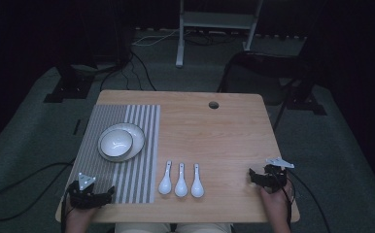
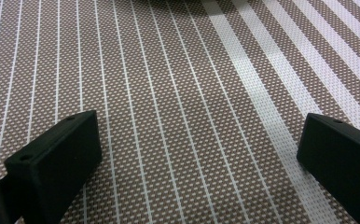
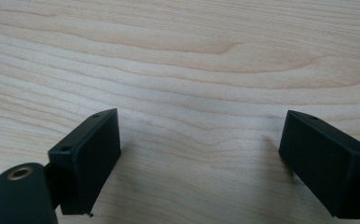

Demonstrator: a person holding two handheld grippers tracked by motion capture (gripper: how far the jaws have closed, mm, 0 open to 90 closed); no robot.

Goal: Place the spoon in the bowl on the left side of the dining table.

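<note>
The three white glazed ceramic soup spoons (image 1: 181,180) lie side by side on the bare wood near your edge of the bench, bowls toward you and handles pointing away, just right of the mat and between your two hands. Expect them to be light, stiff, slick under the pads and easy to chip if one knocks its neighbour. Your best hold is probably across the narrow handle, where the sides are close to parallel; the rounded bowl would likely squirt out of a pinch. They sit close together, so come down on an outer spoon first, or nudge one clear

Farther off, on the brown and white striped woven placemat (image 1: 142,145), a white ceramic bowl (image 1: 116,142) stands in a white ceramic plate (image 1: 133,141). Both look heavier and just as fragile; take the bowl by its rim, one pad inside and one outside

Your left claw (image 1: 109,193) rests over the near part of the mat with its jaws spread wide and nothing between them. Your right claw (image 1: 251,175) sits over the pale wooden bench (image 1: 224,131) at the near right, jaws likewise wide apart and empty, pointing toward the spoons
</note>
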